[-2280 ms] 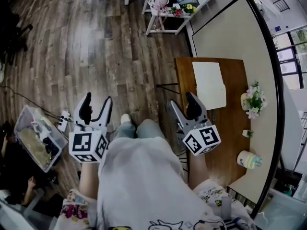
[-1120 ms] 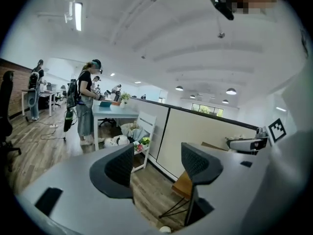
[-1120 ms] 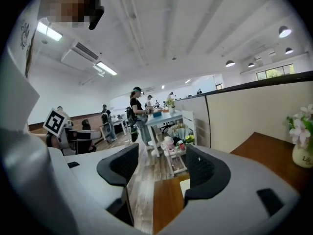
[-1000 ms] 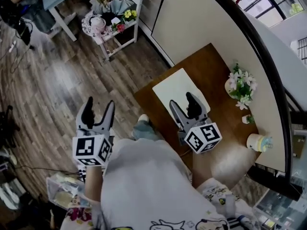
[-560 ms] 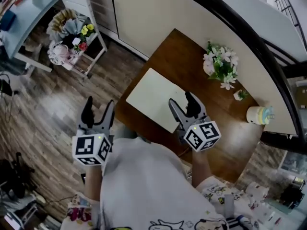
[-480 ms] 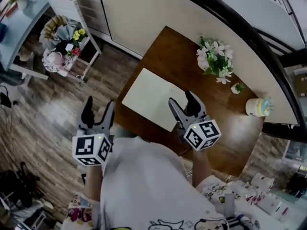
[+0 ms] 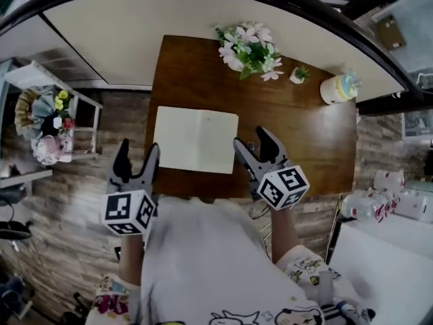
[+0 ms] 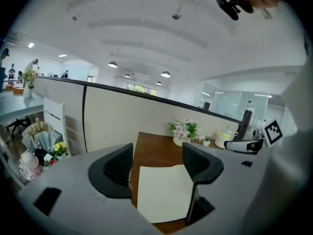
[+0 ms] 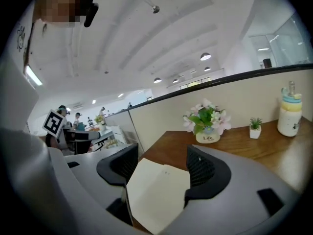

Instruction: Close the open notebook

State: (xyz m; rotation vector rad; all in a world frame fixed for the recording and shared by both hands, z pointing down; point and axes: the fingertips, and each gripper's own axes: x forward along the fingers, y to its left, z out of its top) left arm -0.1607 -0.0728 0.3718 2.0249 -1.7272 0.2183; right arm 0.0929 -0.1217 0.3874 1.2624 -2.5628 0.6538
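An open-plan office: a brown wooden worktop point(image 7: 284, 120) against a beige, black-railed partition screen point(image 7: 135, 32), round ceiling lamps point(image 8: 166, 74), and distant people at desks point(image 9: 63, 112).

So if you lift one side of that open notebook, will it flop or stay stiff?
The notebook lies open and flat on the table, so it is probably thin and light. A lifted half would likely bend a little and swing over at the middle fold. Pushed, it may slide on the smooth-looking wood.

Round ceiling lamps point(image 8: 166, 74) give bright, even light with soft shadows, a pale sheen lies on the desk point(image 7: 318, 137) right of centre, and straight lines bow toward the edges, with black corners in both gripper views.
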